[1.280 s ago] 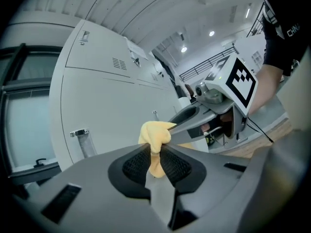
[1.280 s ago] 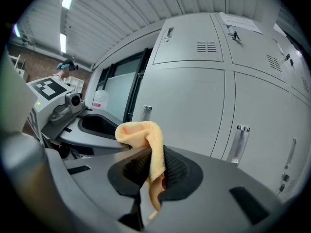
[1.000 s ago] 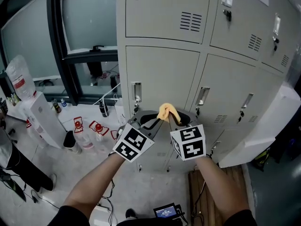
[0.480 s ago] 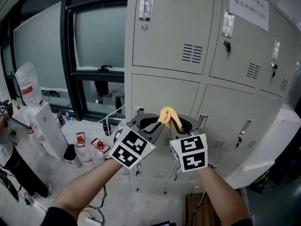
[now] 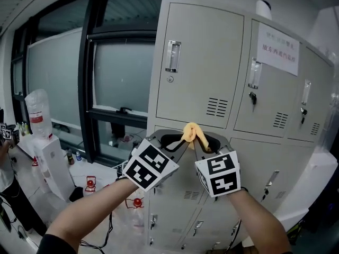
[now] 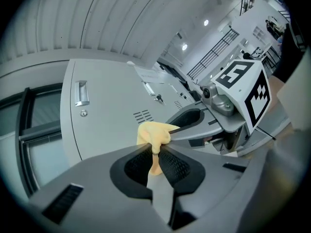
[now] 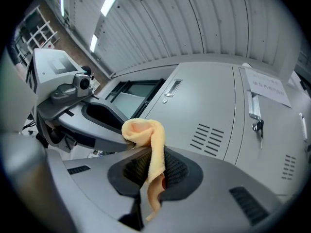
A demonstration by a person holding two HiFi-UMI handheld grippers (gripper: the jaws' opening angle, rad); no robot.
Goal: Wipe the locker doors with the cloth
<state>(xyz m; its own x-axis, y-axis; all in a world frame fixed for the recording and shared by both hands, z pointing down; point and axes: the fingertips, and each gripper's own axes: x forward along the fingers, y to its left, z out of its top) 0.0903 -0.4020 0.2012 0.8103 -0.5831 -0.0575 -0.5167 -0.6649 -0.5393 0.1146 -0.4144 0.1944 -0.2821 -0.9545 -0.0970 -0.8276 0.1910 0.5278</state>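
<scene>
cloth (image 5: 189, 131), soft yellow, bunched, is pinched by left tongs (image 6: 154, 148) and right tongs (image 7: 149, 152).

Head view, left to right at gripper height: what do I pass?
white box → left gripper → cloth, pinched by both grippers → right gripper

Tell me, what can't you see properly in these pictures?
1. Paper notice, head view: the print is too small and blurry to read.
2. Cloth: bunched in the left gripper and right gripper, so its full size is hidden.
3. Lower locker doors, head view: covered by the arms and cut off at the bottom edge.
4. Whether the cloth touches a door: no view shows.
</scene>
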